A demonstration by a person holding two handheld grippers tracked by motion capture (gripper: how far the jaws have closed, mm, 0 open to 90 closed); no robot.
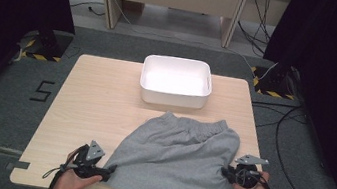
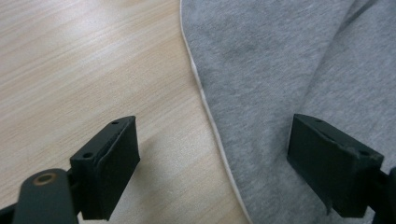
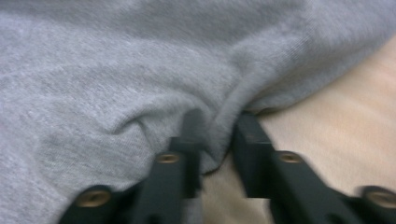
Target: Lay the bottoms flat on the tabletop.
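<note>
Two grippers at the grey shorts [image 1: 178, 156], your right gripper [image 3: 217, 140] pinched tight on a fold of hem between its fingers [image 3: 252, 140], your left gripper [image 2: 212, 158] wide open, hem edge between its fingers [image 2: 112, 158] untouched, white bin [image 1: 174, 95] beyond the waistband.

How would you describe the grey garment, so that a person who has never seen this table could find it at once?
Look at the light wooden table. Behind its middle stands a white tub, and the grey garment lies spread just in front of it, reaching the near edge. It is the one soft grey cloth, with a gathered waistband towards the tub.
</note>
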